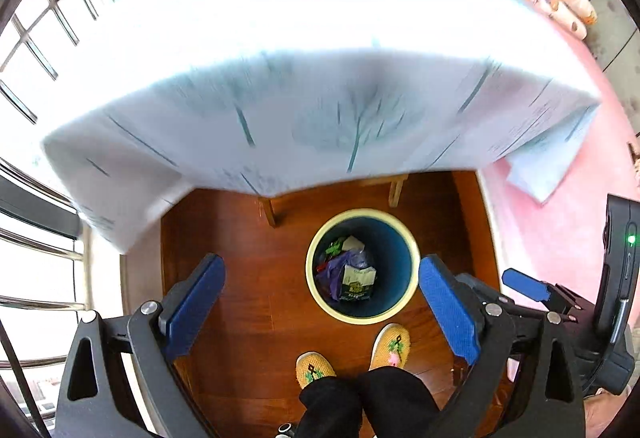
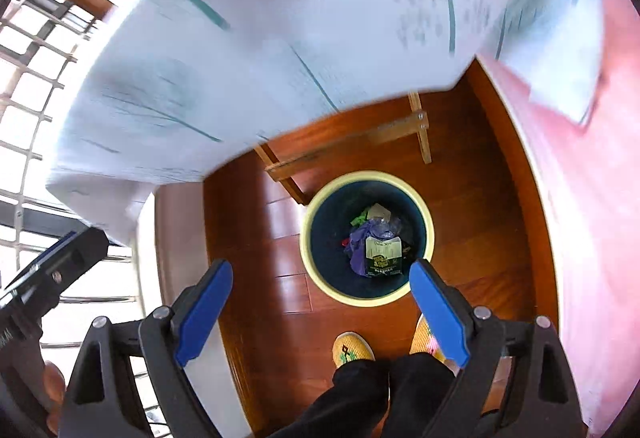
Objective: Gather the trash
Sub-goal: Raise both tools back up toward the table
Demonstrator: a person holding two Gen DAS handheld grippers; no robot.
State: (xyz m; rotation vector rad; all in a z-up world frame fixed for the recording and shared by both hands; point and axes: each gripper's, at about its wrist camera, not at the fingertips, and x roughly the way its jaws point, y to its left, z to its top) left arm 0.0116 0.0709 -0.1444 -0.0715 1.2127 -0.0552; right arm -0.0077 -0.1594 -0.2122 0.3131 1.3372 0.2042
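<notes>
Both jaws: spread wide, nothing between, on left gripper (image 1: 322, 312) and right gripper (image 2: 322, 312).
Trash: purple wrapper and printed carton (image 2: 383, 253) lying inside round cream-rimmed dark blue bin (image 1: 412, 258) on wooden floor.
Nearby: white teal-patterned tablecloth (image 1: 280, 86) overhanging.
Risk: snagging cloth hem; kicking bin with yellow knitted slippers (image 1: 390, 344).

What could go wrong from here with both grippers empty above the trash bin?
1. The tablecloth hangs low near the bin; a rising left gripper or right gripper might snag it.
2. The person's slippers stand right beside the bin, so a step could tip it and spill the wrappers.
3. The pictures are blurred, so aiming now may be unreliable.
</notes>
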